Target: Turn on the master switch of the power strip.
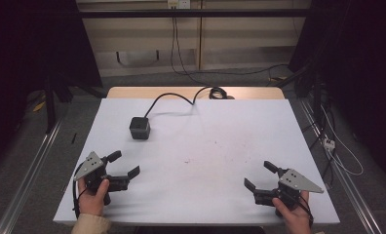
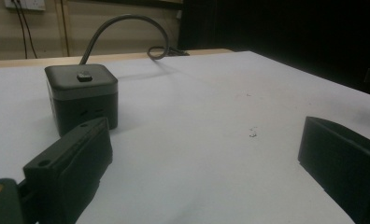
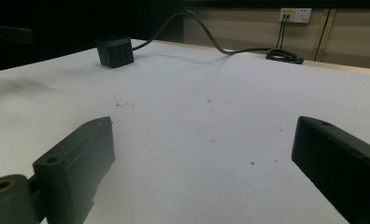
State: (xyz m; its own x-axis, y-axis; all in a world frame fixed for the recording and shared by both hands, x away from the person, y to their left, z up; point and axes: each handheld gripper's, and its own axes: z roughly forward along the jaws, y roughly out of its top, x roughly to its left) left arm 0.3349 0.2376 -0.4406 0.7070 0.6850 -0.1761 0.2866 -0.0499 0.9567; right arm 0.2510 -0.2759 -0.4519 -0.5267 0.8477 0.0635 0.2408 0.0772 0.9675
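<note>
1. The table (image 1: 196, 146), covered in a white sheet, has the person's forearms coming in at its near edge with a gripper in each hand; no work on anything has begun, so I judge this the opening step, before any reach
2. The black power cube (image 1: 139, 127) stands upright on the far left part of the sheet, its cord (image 1: 174, 97) running back to a coil at the far edge; it is the nearest thing to the grippers
3. The left gripper (image 1: 124, 164) rests near the front left corner, jaws spread wide and holding nothing; in the left gripper view the cube (image 2: 81, 95) sits ahead, just past the left jaw
4. The right gripper (image 1: 260, 174) sits near the front right corner, jaws likewise spread wide and empty, well apart from the cube (image 3: 115, 51)
5. The next move probably calls for the left gripper to go forward and straddle the cube squarely
6. The cube's sockets are too dark to make out, and dim surroundings hide where the cord ends
</note>
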